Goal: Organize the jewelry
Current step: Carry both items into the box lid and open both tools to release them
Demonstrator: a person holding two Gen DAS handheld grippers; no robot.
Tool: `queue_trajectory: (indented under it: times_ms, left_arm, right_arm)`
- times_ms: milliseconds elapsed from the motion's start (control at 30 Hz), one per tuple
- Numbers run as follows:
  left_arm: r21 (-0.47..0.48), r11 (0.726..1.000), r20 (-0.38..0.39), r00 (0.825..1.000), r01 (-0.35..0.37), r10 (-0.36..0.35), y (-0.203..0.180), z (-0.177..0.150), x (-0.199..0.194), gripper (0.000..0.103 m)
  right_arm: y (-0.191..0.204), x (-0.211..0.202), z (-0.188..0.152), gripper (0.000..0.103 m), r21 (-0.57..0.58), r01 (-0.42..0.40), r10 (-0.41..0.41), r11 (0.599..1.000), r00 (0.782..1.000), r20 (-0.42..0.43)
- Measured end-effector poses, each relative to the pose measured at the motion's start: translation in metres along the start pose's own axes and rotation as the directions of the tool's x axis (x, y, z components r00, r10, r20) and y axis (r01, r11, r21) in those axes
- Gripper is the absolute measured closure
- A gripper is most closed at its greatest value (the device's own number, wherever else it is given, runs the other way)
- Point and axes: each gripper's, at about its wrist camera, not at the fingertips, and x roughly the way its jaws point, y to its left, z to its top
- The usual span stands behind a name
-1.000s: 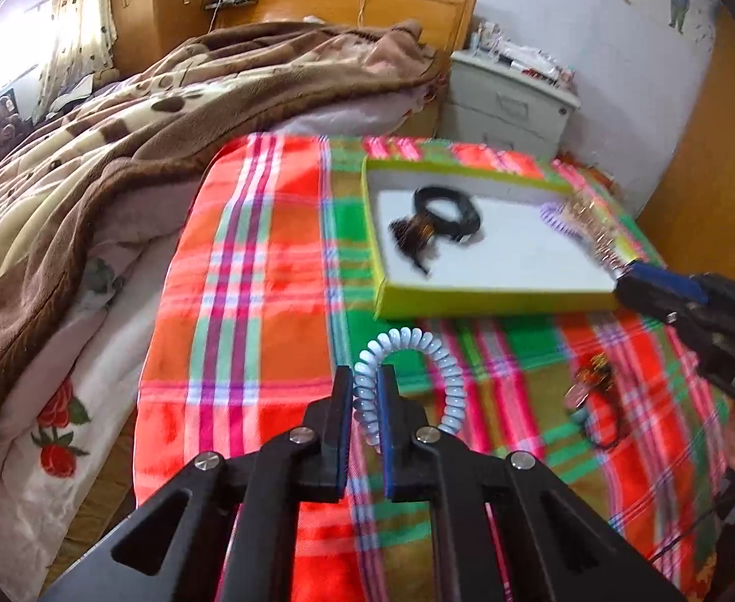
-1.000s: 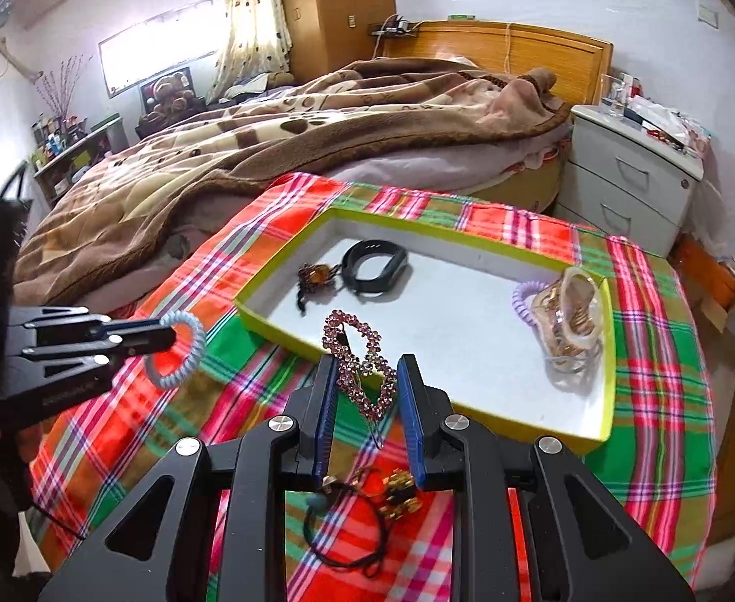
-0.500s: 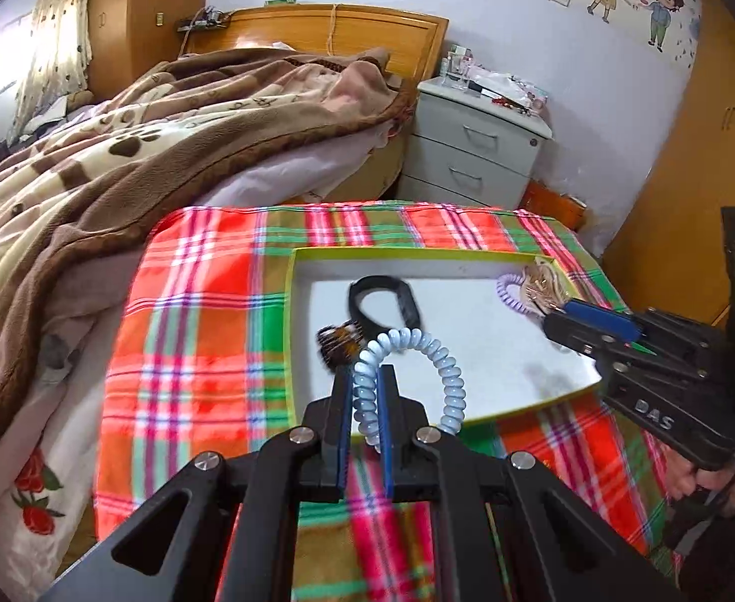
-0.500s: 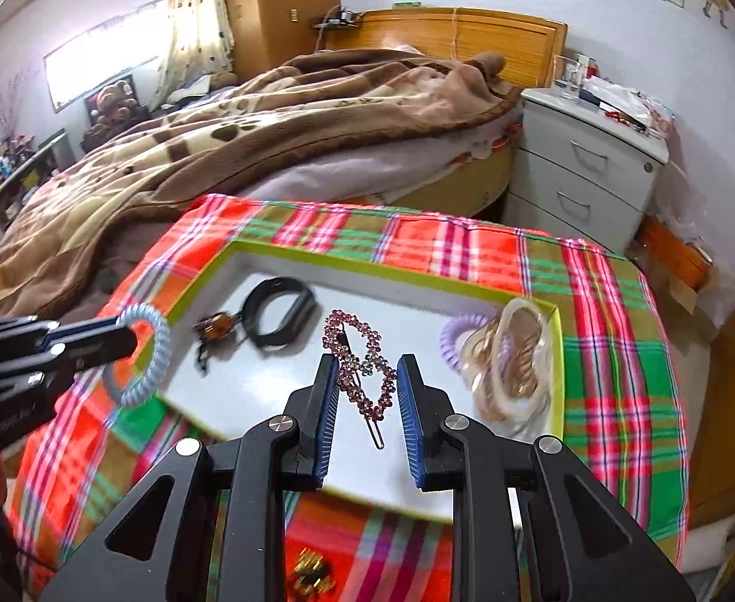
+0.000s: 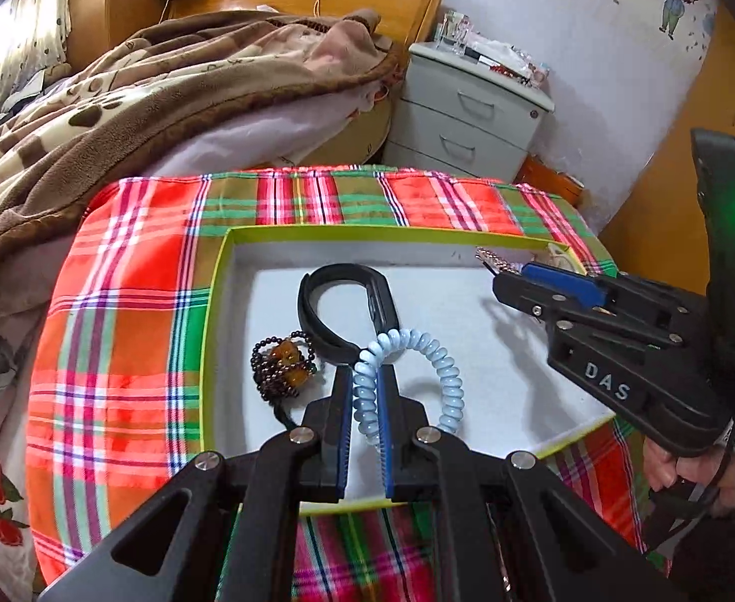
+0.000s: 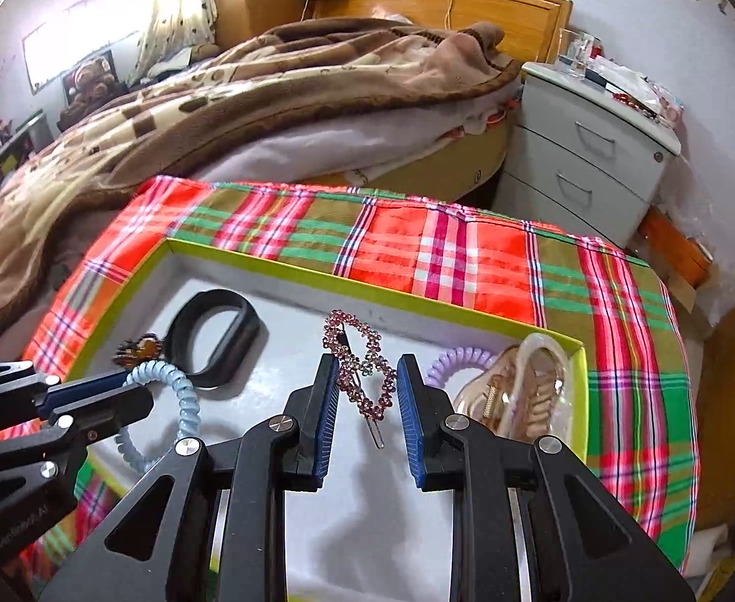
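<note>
My left gripper (image 5: 366,376) is shut on a pale blue coil hair tie (image 5: 442,366) and holds it over the white floor of the green-rimmed tray (image 5: 217,291). My right gripper (image 6: 366,371) is shut on a pink rhinestone hair clip (image 6: 362,366), held above the tray (image 6: 247,263). The clip's tip shows in the left wrist view (image 5: 493,260). In the tray lie a black band (image 5: 347,311), a dark bead bracelet with amber stones (image 5: 282,366), a purple coil tie (image 6: 455,363) and a clear beige claw clip (image 6: 523,391).
The tray sits on a plaid cloth (image 6: 442,256) over a low table. A bed with a brown blanket (image 6: 217,100) lies behind, and a grey nightstand (image 6: 588,150) stands at the back right.
Both grippers moved forward over the tray with their items. The left gripper went from above the cloth in front of the tray to above the tray floor.
</note>
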Motion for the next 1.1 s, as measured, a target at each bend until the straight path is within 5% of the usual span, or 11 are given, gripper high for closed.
queue_trajectory:
  times_ms: [933,1100]
  left_arm:
    - [-0.015,1.0,-0.063,0.998,-0.022,0.021,0.004,-0.005,0.025,0.092]
    - [-0.013,0.999,-0.06,0.998,-0.029,0.029,0.003,-0.004,0.024,0.075]
  right_arm:
    - [0.001,0.023,0.007,0.078,-0.015,0.036,-0.037,0.999,0.999,-0.033]
    - [-0.001,0.022,0.008,0.071,0.004,0.016,-0.016,1.0,0.999,-0.029]
